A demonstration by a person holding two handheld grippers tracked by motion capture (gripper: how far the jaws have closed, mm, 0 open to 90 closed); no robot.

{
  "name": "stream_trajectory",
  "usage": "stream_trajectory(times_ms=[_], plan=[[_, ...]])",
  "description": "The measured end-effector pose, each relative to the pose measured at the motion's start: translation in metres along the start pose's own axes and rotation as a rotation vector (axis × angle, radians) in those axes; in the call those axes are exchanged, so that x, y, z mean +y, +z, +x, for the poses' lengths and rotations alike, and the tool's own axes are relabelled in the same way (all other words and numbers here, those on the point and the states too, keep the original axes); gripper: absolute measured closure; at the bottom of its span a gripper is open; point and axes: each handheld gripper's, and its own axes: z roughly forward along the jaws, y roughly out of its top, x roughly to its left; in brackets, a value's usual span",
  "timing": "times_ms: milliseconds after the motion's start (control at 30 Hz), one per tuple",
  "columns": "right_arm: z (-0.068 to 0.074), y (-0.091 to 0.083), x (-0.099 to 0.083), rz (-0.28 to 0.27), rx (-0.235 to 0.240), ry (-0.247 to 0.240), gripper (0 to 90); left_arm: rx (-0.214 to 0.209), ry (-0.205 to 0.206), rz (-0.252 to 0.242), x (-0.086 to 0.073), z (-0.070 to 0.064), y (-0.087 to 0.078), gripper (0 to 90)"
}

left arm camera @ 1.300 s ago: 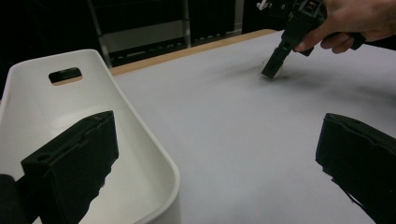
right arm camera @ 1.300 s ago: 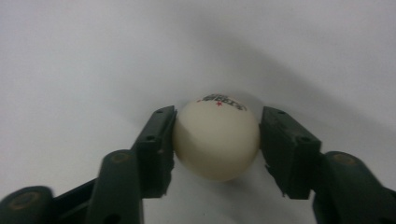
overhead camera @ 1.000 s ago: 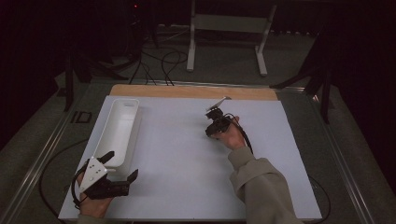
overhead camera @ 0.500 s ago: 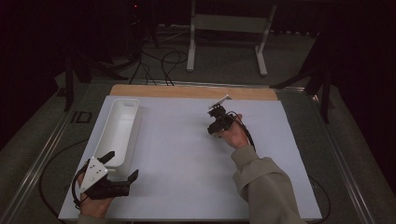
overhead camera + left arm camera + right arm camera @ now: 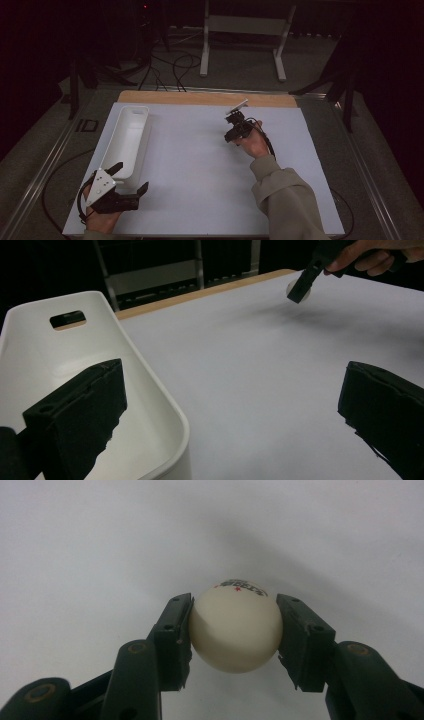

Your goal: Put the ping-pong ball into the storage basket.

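Note:
A cream table-tennis ball [image 5: 235,630] with small printed marks on top sits squeezed between the two black jaws of my right gripper [image 5: 234,616], above the white surface. In the high view my right gripper [image 5: 231,136] hangs over the far middle of the white mat, held by a hand in an olive sleeve. The left gripper view shows it far off, with the ball [image 5: 291,288] at its tip. My left gripper [image 5: 131,178] rests open at the near left corner, one jaw over the near end of the white bin [image 5: 143,131], nothing between its jaws.
The long white bin [image 5: 172,412] with a handle slot lies along the mat's left side. A white mat [image 5: 190,165] covers the table, with a wooden strip [image 5: 205,98] at its far edge. Cables and a metal stand are on the floor beyond.
My right gripper has drifted slightly to the right and away with the ball held. The left gripper has stayed where it was.

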Motion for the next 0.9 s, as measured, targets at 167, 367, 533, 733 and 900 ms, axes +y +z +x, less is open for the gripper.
stream_trajectory(times_ms=[167,367,533,733,900], plan=[[0.004,-0.006,0.002,-0.015,0.004,-0.017,50.6,0.001,-0.001,-0.003,0.000,0.000,-0.001,0.0],[0.008,-0.012,0.004,-0.029,0.003,-0.035,50.7,-0.002,0.001,-0.003,0.001,0.000,-0.001,0.0],[0.009,-0.017,0.005,-0.036,0.001,-0.048,50.7,-0.003,0.000,-0.001,0.001,0.000,-0.001,0.0],[0.011,-0.022,0.006,-0.047,0.001,-0.065,50.7,-0.004,-0.002,0.001,0.001,0.000,-0.001,0.0],[0.014,-0.027,0.008,-0.058,0.001,-0.080,50.7,-0.004,-0.003,-0.001,0.001,0.000,-0.001,0.0]])
